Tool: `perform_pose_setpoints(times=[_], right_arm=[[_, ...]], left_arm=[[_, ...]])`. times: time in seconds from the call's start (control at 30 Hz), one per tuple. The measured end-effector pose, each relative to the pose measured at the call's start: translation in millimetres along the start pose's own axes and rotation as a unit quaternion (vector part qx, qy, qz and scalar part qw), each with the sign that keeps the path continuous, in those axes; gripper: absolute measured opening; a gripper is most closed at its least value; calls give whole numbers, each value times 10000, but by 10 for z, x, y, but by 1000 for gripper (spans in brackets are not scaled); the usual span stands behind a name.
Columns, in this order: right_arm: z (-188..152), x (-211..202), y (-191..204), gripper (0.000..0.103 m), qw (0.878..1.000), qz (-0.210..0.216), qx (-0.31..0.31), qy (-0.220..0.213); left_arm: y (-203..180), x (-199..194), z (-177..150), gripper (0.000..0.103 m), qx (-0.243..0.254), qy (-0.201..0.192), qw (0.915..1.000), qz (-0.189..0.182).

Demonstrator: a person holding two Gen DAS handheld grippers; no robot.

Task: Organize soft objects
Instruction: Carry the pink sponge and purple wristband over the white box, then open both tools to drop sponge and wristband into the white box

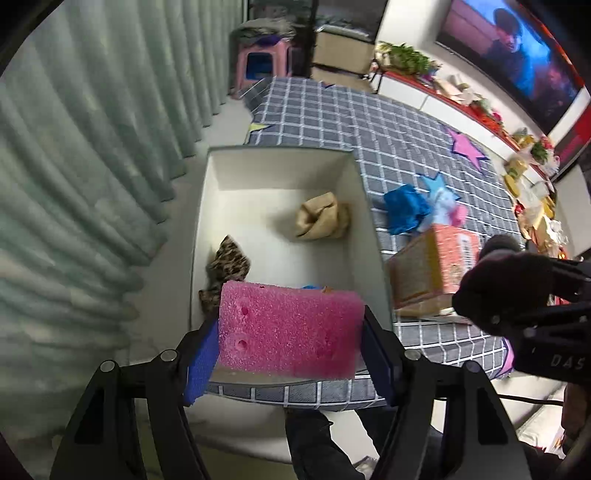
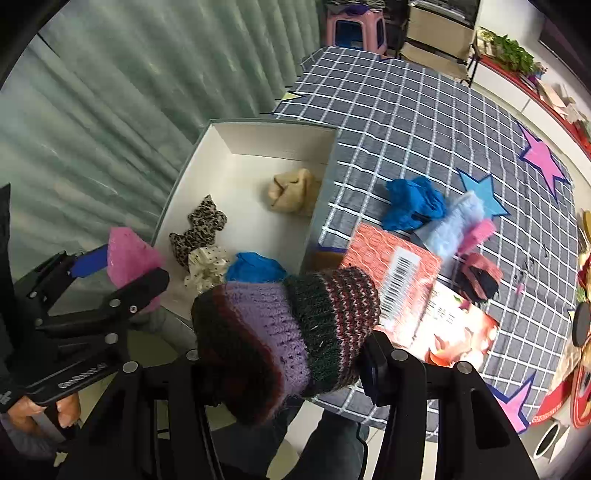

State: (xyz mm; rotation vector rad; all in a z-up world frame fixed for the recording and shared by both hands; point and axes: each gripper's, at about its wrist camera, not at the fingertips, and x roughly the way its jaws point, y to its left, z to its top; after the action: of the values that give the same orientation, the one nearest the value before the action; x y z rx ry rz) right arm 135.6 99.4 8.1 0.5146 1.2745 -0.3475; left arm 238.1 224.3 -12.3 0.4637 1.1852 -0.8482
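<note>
My left gripper (image 1: 290,341) is shut on a pink sponge (image 1: 288,326) and holds it above the near end of the white box (image 1: 199,236). My right gripper (image 2: 286,354) is shut on a knitted striped purple-and-dark hat (image 2: 284,328), held above the box's near right corner. The box (image 2: 177,195) holds a tan cloth (image 2: 291,190), a leopard-print scrunchie (image 2: 197,229), a white dotted scrunchie (image 2: 207,266) and a blue cloth (image 2: 255,267). On the checked tablecloth lie another blue cloth (image 2: 410,203), a light blue and pink fuzzy item (image 2: 458,221) and a dark red item (image 2: 478,275).
A red-orange carton (image 2: 399,280) lies on the table right of the white box. Green curtains (image 2: 110,110) hang at the left. A pink stool (image 2: 354,26) and a cardboard box stand beyond the table. A cluttered shelf (image 1: 524,177) and a screen are at the right.
</note>
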Motion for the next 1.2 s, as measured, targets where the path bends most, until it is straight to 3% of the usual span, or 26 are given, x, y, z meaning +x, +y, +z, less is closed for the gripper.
perform_pose_setpoints(times=[0.43,1.2], right_arm=[[323,303,159,55,9995,187,-3,245],[748,681,362,55,9981,121,-400,455]], left_arm=[[157,302,109,73,-319,283,9988,231],[239,694,242,74,-828,684,9940,217]])
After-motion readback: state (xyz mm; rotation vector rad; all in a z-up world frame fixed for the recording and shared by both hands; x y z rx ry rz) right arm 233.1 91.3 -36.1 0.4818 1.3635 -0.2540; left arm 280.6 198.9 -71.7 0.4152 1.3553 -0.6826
